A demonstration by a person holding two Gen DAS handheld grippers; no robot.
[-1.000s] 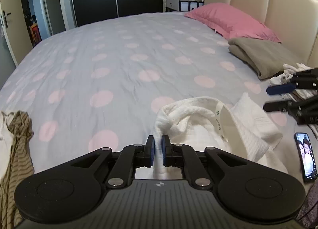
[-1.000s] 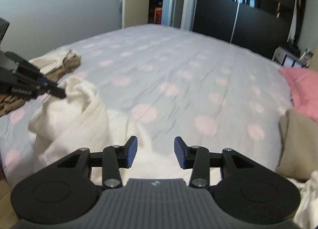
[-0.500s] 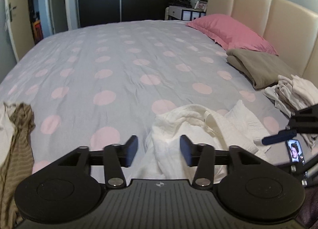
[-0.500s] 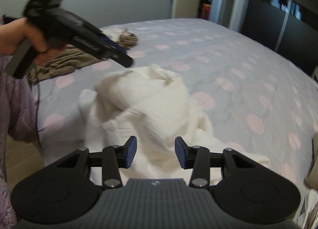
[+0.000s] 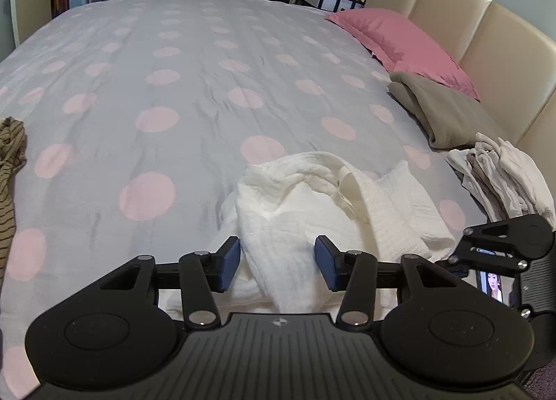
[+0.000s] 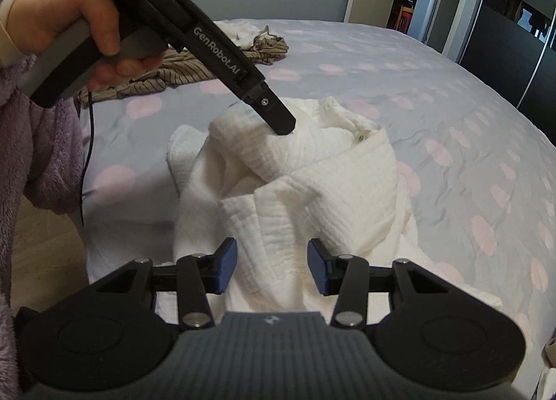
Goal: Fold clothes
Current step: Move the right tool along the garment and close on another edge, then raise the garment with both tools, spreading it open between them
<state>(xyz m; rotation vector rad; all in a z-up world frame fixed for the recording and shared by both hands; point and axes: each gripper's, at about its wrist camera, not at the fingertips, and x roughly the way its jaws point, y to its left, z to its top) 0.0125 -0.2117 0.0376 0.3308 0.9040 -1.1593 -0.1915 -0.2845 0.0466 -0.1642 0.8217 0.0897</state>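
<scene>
A crumpled white textured garment [image 5: 312, 198] lies on the near edge of the bed; it also shows in the right wrist view [image 6: 312, 184]. My left gripper [image 5: 278, 262] is open, its jaws spread on either side of a fold of the garment without clamping it. In the right wrist view the left gripper [image 6: 281, 122] hovers at the top of the heap. My right gripper [image 6: 272, 269] is open, just above the garment's near part. It shows at the right edge of the left wrist view [image 5: 504, 247].
The bed has a grey cover with pink dots [image 5: 173, 87]. A striped brown garment [image 6: 180, 70] lies at the left. A folded taupe item [image 5: 441, 111], a pink pillow [image 5: 399, 38], a white clothes pile [image 5: 504, 174] and a phone [image 5: 493, 285] are at the right.
My left gripper has opened and let go of the white garment, which has dropped into a heap. My right gripper has swung left over the garment.
</scene>
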